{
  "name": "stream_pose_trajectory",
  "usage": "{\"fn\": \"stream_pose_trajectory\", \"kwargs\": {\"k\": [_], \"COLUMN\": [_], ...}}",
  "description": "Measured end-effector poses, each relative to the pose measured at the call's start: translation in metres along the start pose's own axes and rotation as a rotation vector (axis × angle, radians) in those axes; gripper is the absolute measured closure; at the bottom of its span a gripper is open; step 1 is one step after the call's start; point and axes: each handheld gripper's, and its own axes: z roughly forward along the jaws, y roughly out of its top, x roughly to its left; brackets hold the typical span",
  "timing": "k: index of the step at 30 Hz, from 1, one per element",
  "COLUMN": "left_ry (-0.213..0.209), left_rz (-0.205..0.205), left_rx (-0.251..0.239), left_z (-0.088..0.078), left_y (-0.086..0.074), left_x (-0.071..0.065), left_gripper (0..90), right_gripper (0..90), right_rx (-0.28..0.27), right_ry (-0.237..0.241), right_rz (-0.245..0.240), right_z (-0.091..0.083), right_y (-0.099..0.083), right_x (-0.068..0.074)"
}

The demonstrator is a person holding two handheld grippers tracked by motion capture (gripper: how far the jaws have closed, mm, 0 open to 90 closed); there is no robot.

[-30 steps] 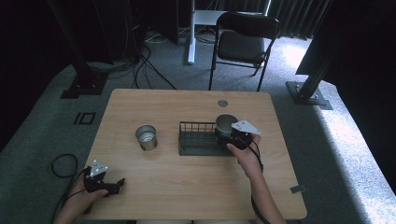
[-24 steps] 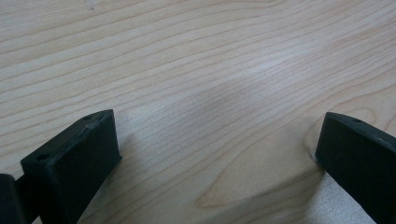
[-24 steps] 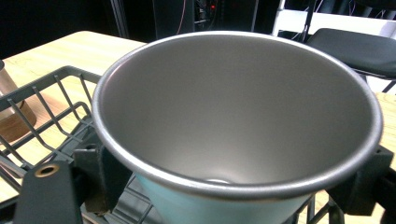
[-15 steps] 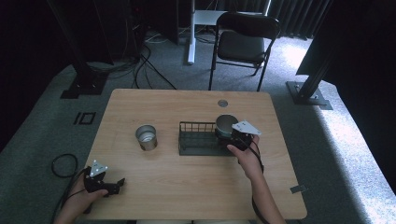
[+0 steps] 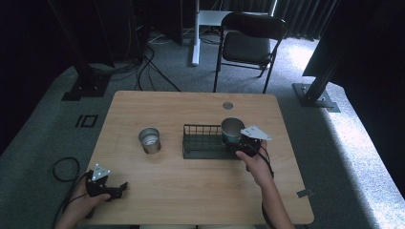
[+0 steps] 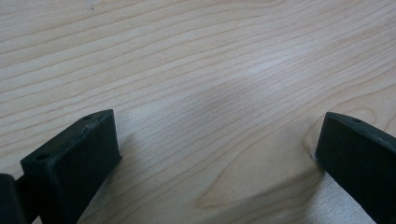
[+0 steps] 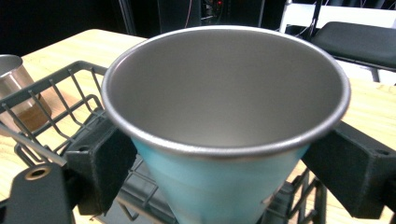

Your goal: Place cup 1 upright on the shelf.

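Blue cup point(image 7: 219, 177) w/ no label, pinched upright by right tool point(image 7: 224, 163) over wire rack point(image 5: 200, 143); left tool point(image 6: 215, 154) spread.

Blue cup point(image 7: 219, 186) between hand-held gripper point(image 7: 224, 161) jaws, over wire rack point(image 7: 56, 93).

A: Where's the cup point(image 5: 232, 130) sitting?
B: At the rack's point(image 5: 203, 143) right end, w/ the tin point(image 5: 150, 140) standing left of it.
A: And the chair point(image 5: 250, 40)?
B: Standing behind the table point(image 5: 200, 200).
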Motion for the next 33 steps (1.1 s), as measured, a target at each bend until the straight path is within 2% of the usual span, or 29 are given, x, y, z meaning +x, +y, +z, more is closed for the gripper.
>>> {"fn": "stream_pose_trajectory", "kwargs": {"k": [9,14,17,24,33], "left_ry": [0.0,0.0,0.0,0.0,0.0], "left_rz": [0.0,0.0,0.0,0.0,0.0], "left_rx": [0.0,0.0,0.0,0.0,0.0], "left_z": [0.0,0.0,0.0,0.0,0.0], "left_y": [0.0,0.0,0.0,0.0,0.0], "left_x": [0.0,0.0,0.0,0.0,0.0], "left_gripper": [0.2,0.2,0.2,0.2,0.2], "right_gripper": [11.8,11.2,11.2,11.2,11.2], "right_rx": [-0.017,-0.025,-0.022,-0.004,0.01], "right_ry": [0.004,0.021,0.031,0.039,0.043], "right_rz": [-0.014,-0.004,-0.026,-0.021,-0.016], "right_z": [-0.017,-0.026,-0.031,-0.043,-0.05], "right_y": [-0.005,-0.008,-0.011,-0.022,-0.036], "right_x": [-0.002,-0.003,-0.005,-0.012,-0.016]}}
